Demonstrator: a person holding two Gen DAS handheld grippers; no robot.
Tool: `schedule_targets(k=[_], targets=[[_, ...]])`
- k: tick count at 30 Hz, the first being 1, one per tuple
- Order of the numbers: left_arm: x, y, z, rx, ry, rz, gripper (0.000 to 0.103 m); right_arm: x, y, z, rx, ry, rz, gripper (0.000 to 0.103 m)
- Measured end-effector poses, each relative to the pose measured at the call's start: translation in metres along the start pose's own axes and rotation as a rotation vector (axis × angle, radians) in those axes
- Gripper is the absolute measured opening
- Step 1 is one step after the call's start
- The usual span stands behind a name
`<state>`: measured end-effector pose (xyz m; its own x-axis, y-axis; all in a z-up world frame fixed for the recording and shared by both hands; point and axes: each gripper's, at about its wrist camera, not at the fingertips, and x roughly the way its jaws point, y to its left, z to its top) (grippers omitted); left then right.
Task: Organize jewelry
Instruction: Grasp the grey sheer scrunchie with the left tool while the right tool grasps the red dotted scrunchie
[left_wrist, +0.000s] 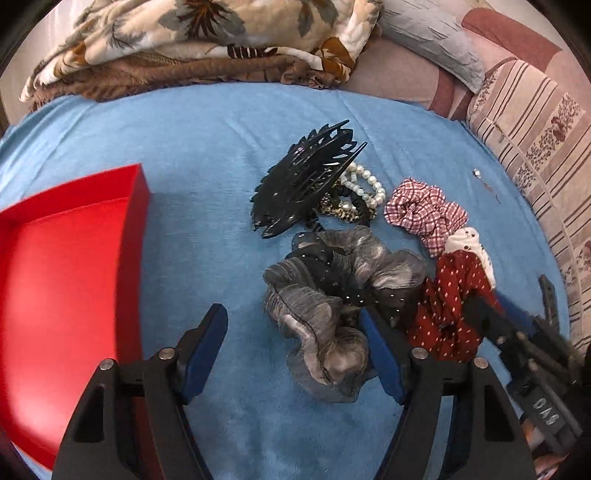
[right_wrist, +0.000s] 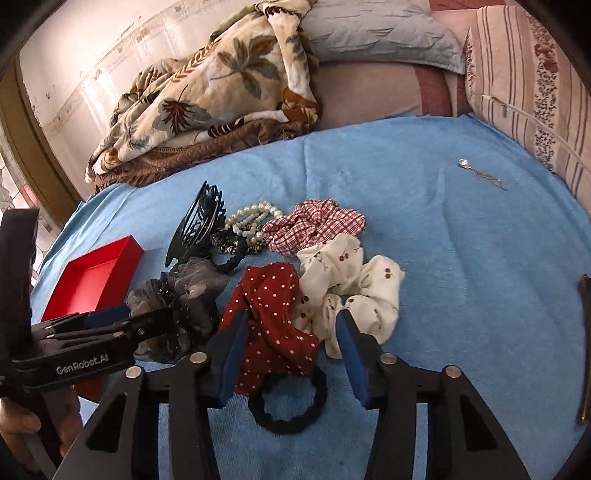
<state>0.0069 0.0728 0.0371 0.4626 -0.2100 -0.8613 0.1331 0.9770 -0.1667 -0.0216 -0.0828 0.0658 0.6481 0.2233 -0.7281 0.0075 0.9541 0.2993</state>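
A pile of hair accessories lies on the blue towel (left_wrist: 207, 147). My left gripper (left_wrist: 295, 328) is open, its jaws either side of a grey scrunchie (left_wrist: 328, 295). Behind it lie a black claw clip (left_wrist: 303, 177), a pearl bracelet (left_wrist: 365, 181) and a checked scrunchie (left_wrist: 424, 210). My right gripper (right_wrist: 291, 325) is open around a red dotted scrunchie (right_wrist: 273, 306), with a white cherry scrunchie (right_wrist: 354, 284) beside it and a black hair tie (right_wrist: 288, 406) below. An open red box (left_wrist: 66, 266) sits at the left, also in the right wrist view (right_wrist: 96, 277).
A small silver pendant chain (right_wrist: 480, 173) lies far right on the towel. A dark hair clip (right_wrist: 585, 347) lies at the right edge. A leaf-print blanket (right_wrist: 221, 92) and pillows (right_wrist: 524, 74) border the towel at the back.
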Motion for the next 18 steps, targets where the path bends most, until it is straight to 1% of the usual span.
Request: schedule_targets(k=[1, 2, 3, 6, 9, 12, 14, 15, 17, 18], targets=[[0.002, -0.001, 0.001, -0.001, 0.006, -0.018, 0.047, 0.003, 0.001, 0.0, -0.003, 0.008, 0.005, 0.036], [0.004, -0.002, 0.001, -0.001, 0.018, -0.038, 0.034, 0.005, 0.002, -0.001, -0.005, 0.017, 0.008, 0.026], [0.004, -0.003, 0.002, -0.003, 0.027, -0.043, 0.016, 0.006, 0.003, -0.002, -0.005, 0.024, 0.016, 0.013], [-0.009, -0.004, 0.0, -0.011, 0.007, -0.064, 0.015, -0.002, 0.006, -0.004, -0.005, 0.012, 0.031, 0.011], [-0.036, -0.002, -0.004, -0.028, -0.031, -0.093, 0.015, -0.018, 0.012, -0.004, -0.02, -0.015, 0.04, 0.01], [-0.07, 0.01, -0.014, -0.068, -0.082, -0.124, 0.015, -0.039, 0.018, -0.003, -0.022, -0.044, 0.051, 0.009], [-0.092, 0.023, -0.021, -0.104, -0.114, -0.13, 0.015, -0.051, 0.023, -0.001, -0.02, -0.061, 0.062, 0.009], [-0.101, 0.031, -0.025, -0.12, -0.127, -0.129, 0.015, -0.057, 0.027, -0.001, -0.023, -0.069, 0.069, 0.009], [-0.12, 0.049, -0.034, -0.152, -0.161, -0.102, 0.015, -0.066, 0.037, 0.001, -0.034, -0.076, 0.084, 0.009], [-0.13, 0.06, -0.039, -0.166, -0.179, -0.066, 0.015, -0.07, 0.042, 0.001, -0.042, -0.079, 0.093, 0.009]])
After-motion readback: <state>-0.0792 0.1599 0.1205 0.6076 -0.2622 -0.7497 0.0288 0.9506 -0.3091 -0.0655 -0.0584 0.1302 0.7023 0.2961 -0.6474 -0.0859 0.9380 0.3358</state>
